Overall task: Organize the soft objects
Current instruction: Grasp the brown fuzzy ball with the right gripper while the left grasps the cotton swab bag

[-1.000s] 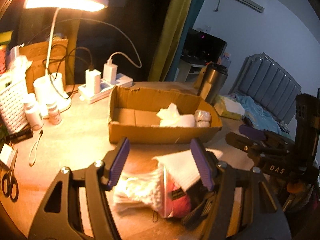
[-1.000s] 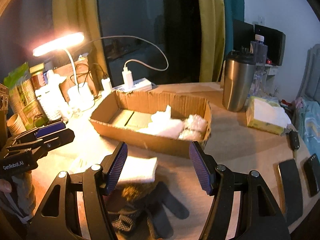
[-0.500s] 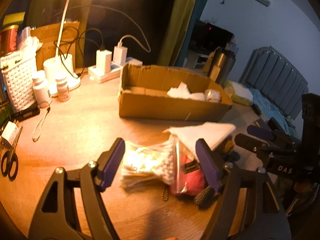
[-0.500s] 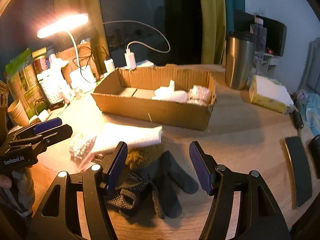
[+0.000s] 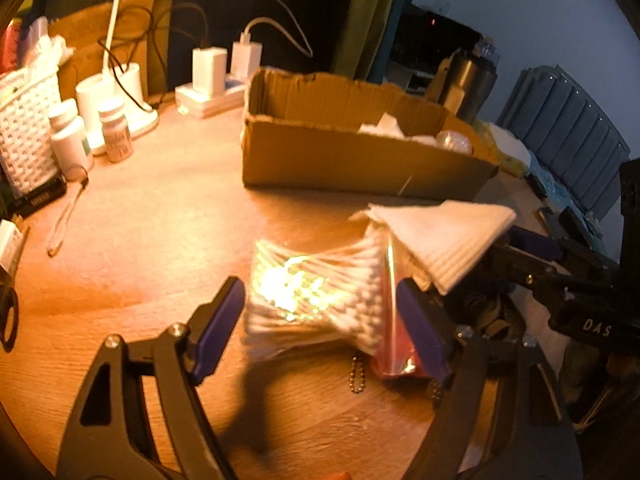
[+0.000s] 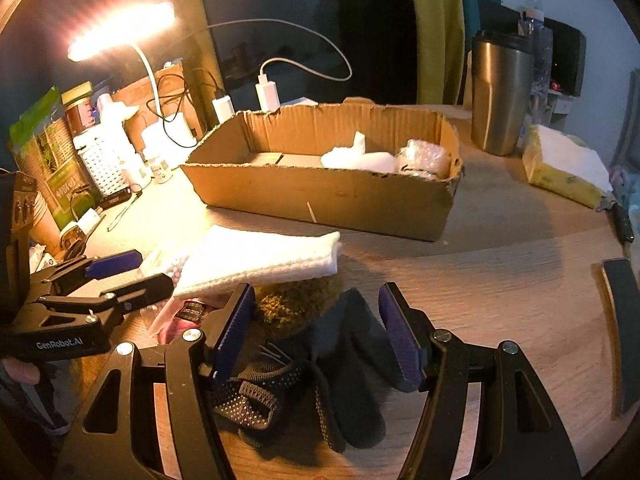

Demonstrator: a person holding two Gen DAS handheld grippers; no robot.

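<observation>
A clear bag of cotton swabs (image 5: 316, 296) lies on the table between the open jaws of my left gripper (image 5: 320, 320). A folded white cloth (image 5: 440, 236) rests on its right end, over a pink packet (image 5: 396, 356). In the right wrist view the white cloth (image 6: 260, 260) tops a pile with a mustard knit piece (image 6: 296, 304), dark gloves (image 6: 352, 360) and a dotted strap (image 6: 256, 392). My right gripper (image 6: 316, 332) is open around the gloves. A cardboard box (image 6: 332, 196) behind holds white tissue (image 6: 356, 156) and bubble wrap (image 6: 424, 156).
A desk lamp (image 6: 120, 32), white basket (image 5: 24, 136), bottles (image 5: 116, 128), chargers (image 5: 224, 64) and scissors (image 5: 8, 316) stand at the left. A steel tumbler (image 6: 500, 92) and tissue pack (image 6: 564, 164) stand at the right. Dark flat items (image 6: 624, 328) lie near the table's right edge.
Both grippers have lowered and moved in on the pile. The swab bag now sits between my left jaws, and the gloves sit between my right jaws.
</observation>
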